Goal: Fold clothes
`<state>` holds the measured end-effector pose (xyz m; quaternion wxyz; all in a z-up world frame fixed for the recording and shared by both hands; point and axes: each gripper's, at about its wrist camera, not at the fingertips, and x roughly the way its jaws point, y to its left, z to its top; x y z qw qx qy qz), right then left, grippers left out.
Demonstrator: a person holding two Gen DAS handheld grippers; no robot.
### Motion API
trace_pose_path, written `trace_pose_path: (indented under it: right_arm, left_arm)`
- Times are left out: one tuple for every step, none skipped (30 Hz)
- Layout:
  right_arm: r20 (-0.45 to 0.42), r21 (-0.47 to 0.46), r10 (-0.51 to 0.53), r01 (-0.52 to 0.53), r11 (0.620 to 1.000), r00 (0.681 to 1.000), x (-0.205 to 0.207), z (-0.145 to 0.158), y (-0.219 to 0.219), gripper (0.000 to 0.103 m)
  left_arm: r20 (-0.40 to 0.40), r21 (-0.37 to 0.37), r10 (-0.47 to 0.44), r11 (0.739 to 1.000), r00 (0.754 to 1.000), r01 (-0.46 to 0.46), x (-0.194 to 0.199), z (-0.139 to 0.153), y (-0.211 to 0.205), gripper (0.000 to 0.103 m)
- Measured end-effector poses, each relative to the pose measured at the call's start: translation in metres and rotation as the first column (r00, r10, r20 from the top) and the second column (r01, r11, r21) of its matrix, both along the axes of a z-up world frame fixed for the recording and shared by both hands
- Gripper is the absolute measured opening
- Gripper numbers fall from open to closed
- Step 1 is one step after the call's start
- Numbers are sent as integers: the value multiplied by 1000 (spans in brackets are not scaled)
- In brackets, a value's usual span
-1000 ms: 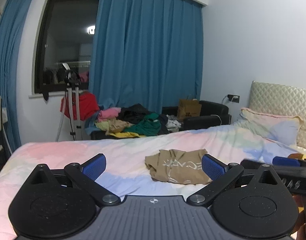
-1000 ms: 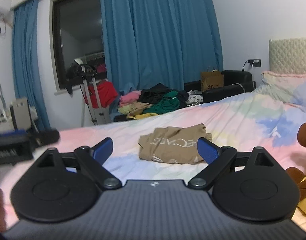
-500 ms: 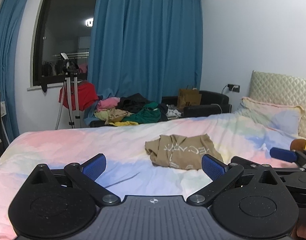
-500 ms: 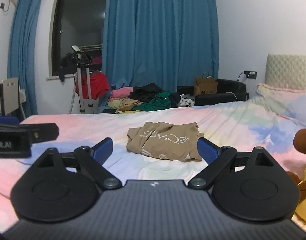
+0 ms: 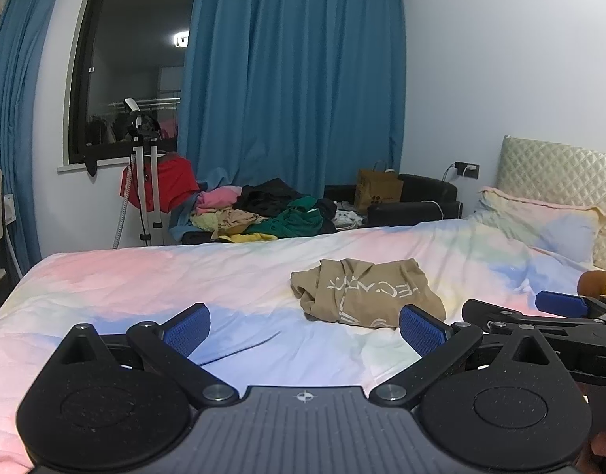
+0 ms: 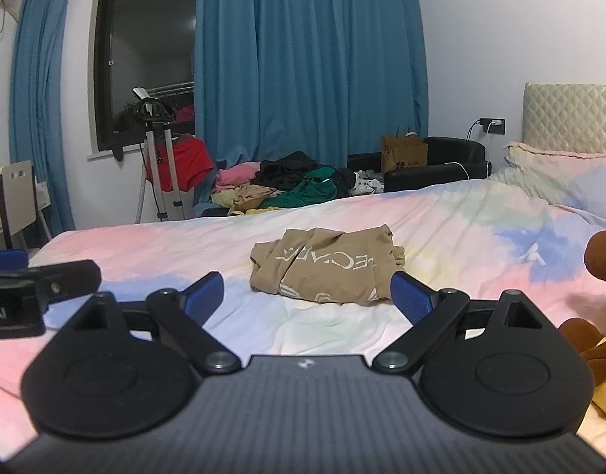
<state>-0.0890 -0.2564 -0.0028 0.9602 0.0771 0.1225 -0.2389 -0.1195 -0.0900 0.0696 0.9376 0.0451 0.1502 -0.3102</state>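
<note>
A crumpled tan T-shirt with white lettering (image 5: 366,294) lies in a heap on the pastel bed (image 5: 144,276); it also shows in the right wrist view (image 6: 326,272). My left gripper (image 5: 304,330) is open and empty, held above the bed short of the shirt. My right gripper (image 6: 306,296) is open and empty, just in front of the shirt. The right gripper shows at the right of the left wrist view (image 5: 559,316); the left gripper shows at the left of the right wrist view (image 6: 34,284).
A pile of mixed clothes (image 5: 263,213) lies on a black sofa beyond the bed. A tripod (image 5: 144,173), a paper bag (image 5: 378,195), pillows (image 5: 540,229) and a headboard stand around. A brown and yellow plush toy (image 6: 595,316) lies at the right.
Both grippers have risen and moved closer to the shirt, which now sits lower and larger in both views. Both stay open.
</note>
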Motion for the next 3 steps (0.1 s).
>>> trace_pose_path:
  right_arm:
    - [1,4,0,0,1000,1000,0,0,-1,93]
    - [2,8,1,-1,1000,1000,0,0,-1,93]
    - [2,10,1,-1,1000,1000,0,0,-1,93]
  left_arm:
    - [-1,-2,-1,1000,1000,1,0,0,1,103]
    - [-2,-7,-1,1000,1000,1,-1,0,2,103]
    - [-4,-12,-2,1000,1000,2,0,0,3,103]
